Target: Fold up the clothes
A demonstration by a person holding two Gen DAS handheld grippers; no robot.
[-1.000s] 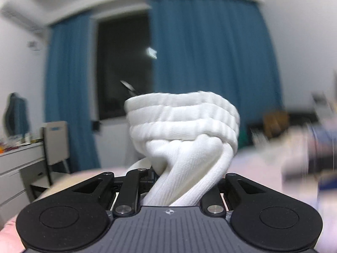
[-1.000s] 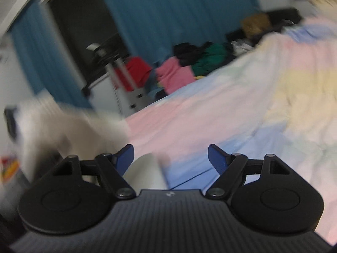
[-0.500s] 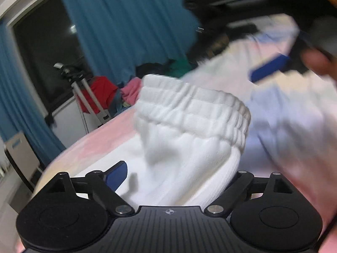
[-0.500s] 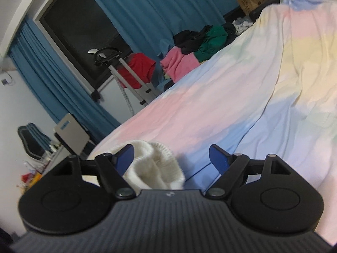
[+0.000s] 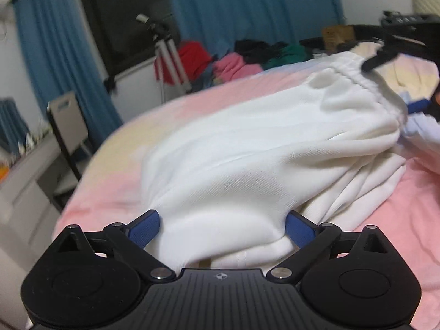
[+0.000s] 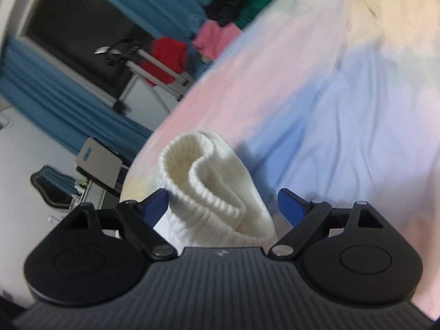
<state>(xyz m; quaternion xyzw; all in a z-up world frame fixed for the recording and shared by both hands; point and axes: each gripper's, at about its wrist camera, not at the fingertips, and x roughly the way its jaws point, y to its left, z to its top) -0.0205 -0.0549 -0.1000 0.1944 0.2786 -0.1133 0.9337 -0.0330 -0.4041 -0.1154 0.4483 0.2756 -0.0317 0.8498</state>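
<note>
A: Where is the white garment?

B: It lies in a heap on the pastel bedsheet, stretching from the near edge of the left wrist view to the far right. Its gathered waistband is at the far right end.

A: And the left gripper?

B: Its blue fingers stand wide apart. The near end of the garment bulges between them and seems to touch both pads, but nothing is pinched.

A: The right gripper?

B: Also spread apart. A ribbed cuff, cream in this light, sits folded between the fingers, close against the left one and clear of the right one. I cannot tell whether this cuff belongs to the same garment.

A: Does the right gripper show up in the left view?

B: A dark, blurred shape at the far right, by the waistband, is probably it.

A: What else is around?

B: Blue curtains flank a dark window. A tripod stands beyond the bed, a pile of red, pink, green and black clothes lies beside it, and a chair stands at the left.
</note>
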